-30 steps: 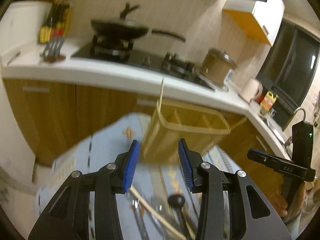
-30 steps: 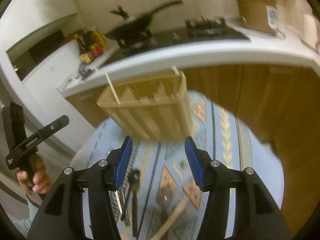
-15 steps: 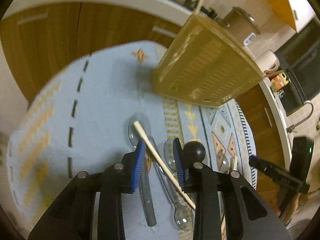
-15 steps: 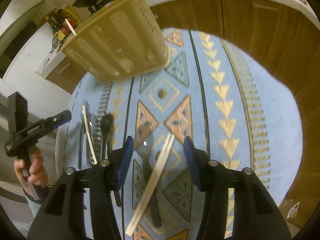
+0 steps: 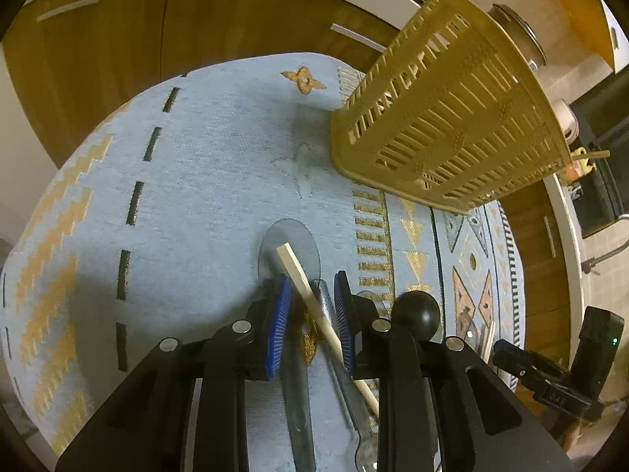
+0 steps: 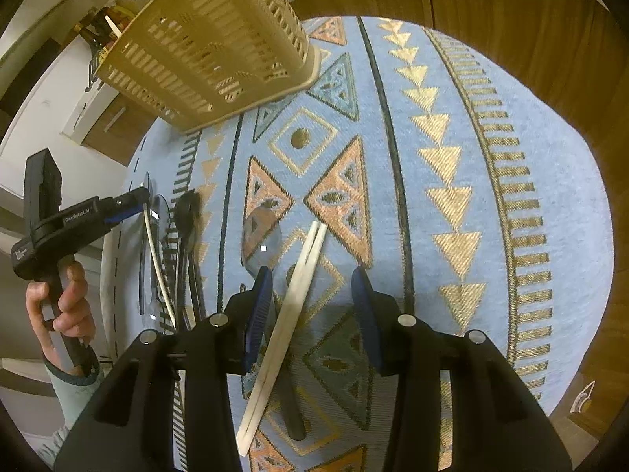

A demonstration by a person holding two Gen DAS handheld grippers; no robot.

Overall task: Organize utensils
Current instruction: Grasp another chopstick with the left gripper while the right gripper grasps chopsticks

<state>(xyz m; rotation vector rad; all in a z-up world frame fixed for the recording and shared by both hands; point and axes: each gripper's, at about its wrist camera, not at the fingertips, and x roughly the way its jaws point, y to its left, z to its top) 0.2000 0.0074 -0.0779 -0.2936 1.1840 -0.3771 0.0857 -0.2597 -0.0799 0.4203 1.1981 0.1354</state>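
Patterned cloth [image 6: 452, 126] covers the desk. Ahead of both pairs of fingers, a slotted yellow basket [image 5: 452, 118] stands upright. Our left gripper [image 5: 310, 303]: fingers have been closing and are now narrow, a single chopstick [image 5: 298, 275] between them across clear spoons [image 5: 291, 244]; contact unclear. Right gripper [image 6: 310, 303]: fingers also closing, still spread around a chopstick pair [image 6: 298, 275], untouched.

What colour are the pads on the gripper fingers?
Blue, ribbed pads on black fingers; clearest in the left wrist view.
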